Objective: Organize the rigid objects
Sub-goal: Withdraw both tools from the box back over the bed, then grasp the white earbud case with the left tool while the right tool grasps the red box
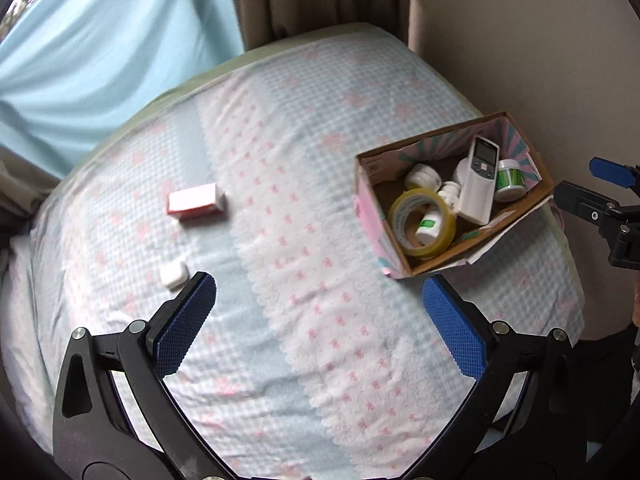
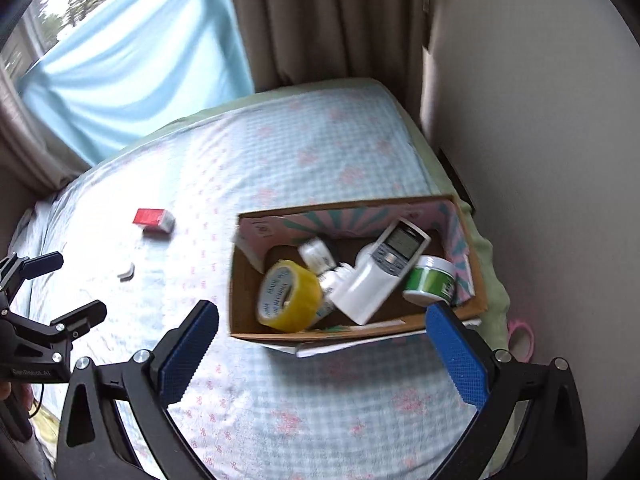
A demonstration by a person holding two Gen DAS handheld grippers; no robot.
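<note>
A cardboard box (image 1: 372, 216) (image 2: 240, 292) stands at the right of the bed. It holds a yellow tape roll (image 1: 422, 220) (image 2: 288, 296), a white remote (image 1: 478, 184) (image 2: 380, 268), a green-labelled jar (image 1: 509, 180) (image 2: 430, 282) and white bottles (image 1: 424, 178) (image 2: 316, 256). A red and white carton (image 1: 196, 202) (image 2: 154, 220) and a small white case (image 1: 174, 275) (image 2: 127, 271) lie on the sheet at the left. My left gripper (image 1: 320, 300) is open and empty above the sheet, with the white case just beyond its left fingertip. My right gripper (image 2: 322, 330) is open and empty at the box's near wall.
The bed has a blue and pink checked sheet (image 1: 304, 152) (image 2: 280, 160). A wall (image 2: 520, 120) runs along the right, brown curtains (image 2: 320, 20) and a blue drape (image 1: 100, 48) at the back. A pink object (image 2: 520, 338) lies beside the bed at the right.
</note>
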